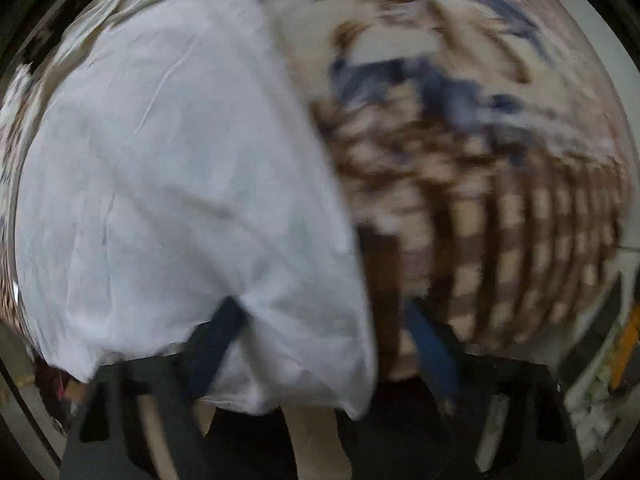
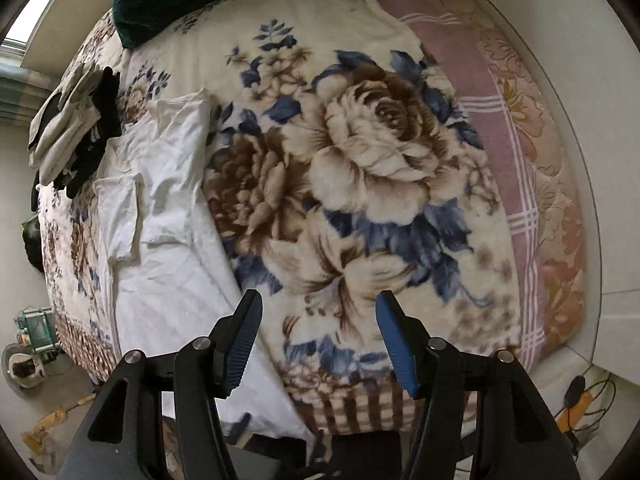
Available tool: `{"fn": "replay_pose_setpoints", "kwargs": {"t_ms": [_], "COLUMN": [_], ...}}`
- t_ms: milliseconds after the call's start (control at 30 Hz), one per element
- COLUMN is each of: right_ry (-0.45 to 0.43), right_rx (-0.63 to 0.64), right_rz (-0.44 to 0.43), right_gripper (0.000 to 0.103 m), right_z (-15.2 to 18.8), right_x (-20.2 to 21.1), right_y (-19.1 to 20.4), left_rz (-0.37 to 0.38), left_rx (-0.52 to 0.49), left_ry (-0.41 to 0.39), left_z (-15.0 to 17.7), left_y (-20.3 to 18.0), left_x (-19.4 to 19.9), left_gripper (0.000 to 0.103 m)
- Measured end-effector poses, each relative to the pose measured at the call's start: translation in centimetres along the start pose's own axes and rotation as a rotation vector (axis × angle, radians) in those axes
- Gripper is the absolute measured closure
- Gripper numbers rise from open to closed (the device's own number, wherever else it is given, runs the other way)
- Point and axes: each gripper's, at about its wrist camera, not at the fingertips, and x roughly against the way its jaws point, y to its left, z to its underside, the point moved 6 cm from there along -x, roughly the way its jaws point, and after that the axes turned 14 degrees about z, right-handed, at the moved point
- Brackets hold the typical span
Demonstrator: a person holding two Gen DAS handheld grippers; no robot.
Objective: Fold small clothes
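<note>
White shirt (image 2: 160, 216) lies spread on bed blanket (image 2: 360, 160). Left hand-held gripper (image 1: 328, 320): jaws apart, shirt edge between them, grip unclear through blur. Right hand-held gripper (image 2: 318, 312): open, empty.

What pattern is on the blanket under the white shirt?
Cream blanket with brown roses, blue leaves and a checked border; clearest in the right wrist view.

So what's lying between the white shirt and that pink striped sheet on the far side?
Only the flowered blanket, bare of clothes, lies between the white shirt and the pink sheet. The right wrist view shows this.
</note>
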Motion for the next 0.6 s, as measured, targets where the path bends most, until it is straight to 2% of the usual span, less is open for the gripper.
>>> {"fn": "replay_pose_setpoints", "kwargs": {"t_ms": [67, 100, 133, 200, 300, 500, 600], "right_ry": [0.008, 0.015, 0.021, 0.034, 0.054, 0.067, 0.073], "right_rx": [0.012, 0.022, 0.032, 0.053, 0.097, 0.157, 0.174], "right_rz": [-0.004, -0.013, -0.025, -0.057, -0.101, -0.230, -0.242], "right_gripper": [0.041, 0.041, 0.041, 0.041, 0.041, 0.041, 0.041], "right_z": [-0.5, -0.8, -1.0, -1.6, -3.5, -9.6, -12.5], "right_x": [-0.8, -1.4, -1.9, -2.8, -4.5, -8.2, -10.5], "right_y": [0.4, 0.9, 1.5, 2.9, 5.9, 14.3, 17.7], "left_rz": [0.029, 0.038, 0.035, 0.048, 0.059, 0.070, 0.072], "left_rx": [0.019, 0.024, 0.022, 0.018, 0.031, 0.065, 0.078], "left_ry": [-0.052, -0.083, -0.106, -0.130, -0.157, -0.200, -0.209], "left_z": [-0.2, -0.3, -0.3, -0.4, -0.3, 0.2, 0.7], "left_y": [0.7, 1.1, 1.4, 1.8, 2.5, 4.0, 4.6], "left_x": [0.5, 1.2, 1.9, 2.9, 4.2, 6.5, 7.1], "left_gripper": [0.050, 0.076, 0.094, 0.099, 0.100, 0.101, 0.101]}}
